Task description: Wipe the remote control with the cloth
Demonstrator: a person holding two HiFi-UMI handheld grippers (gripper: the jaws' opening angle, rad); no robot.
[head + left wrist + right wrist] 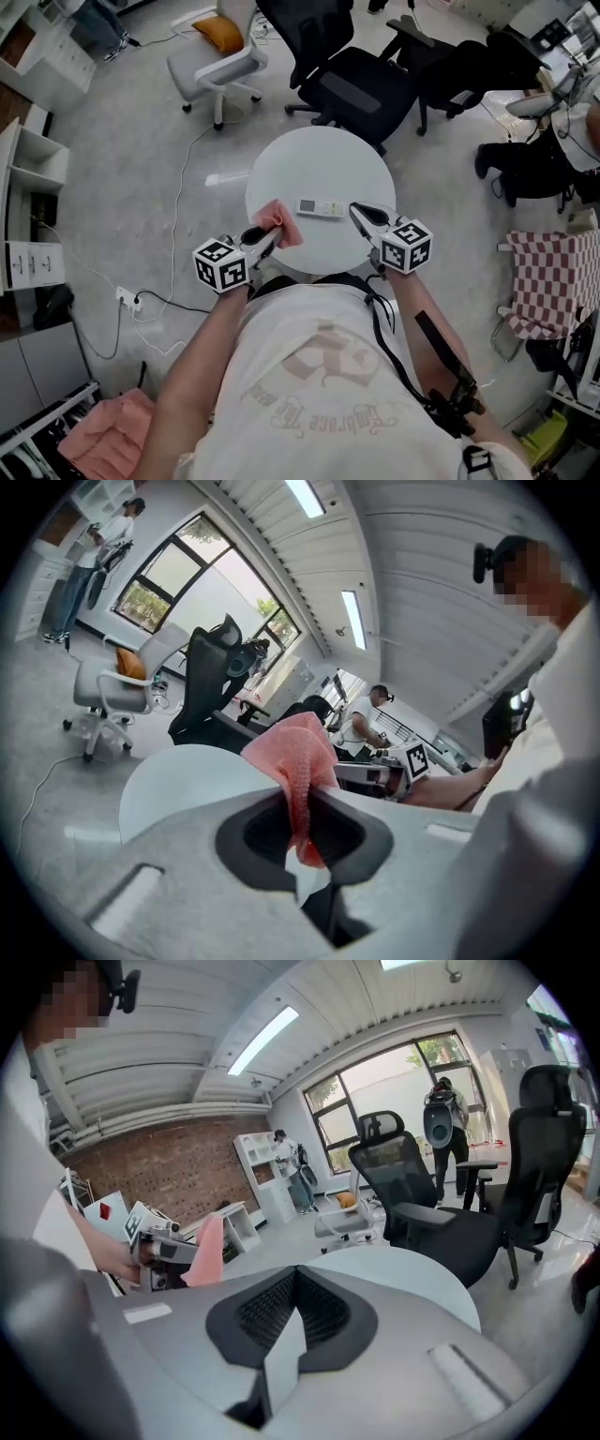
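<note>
Cloth (298, 761) sits pinched in the left gripper (267, 237); the right gripper (362, 216) is pressed together on nothing. Remote (321, 207) lies loose on the table (319, 155) between them. Wiped unheld, it could skid off; the narrow pinch might let the cloth slip.

In the head view the remote control (321, 207) is too small for its buttons to be told, and the person's chest (319, 375) covers the near rim of the table (319, 155). In the left gripper view the lower end of the cloth (298, 752) is buried between the jaws of the left gripper (302, 803), whose body masks the table's near part.
</note>
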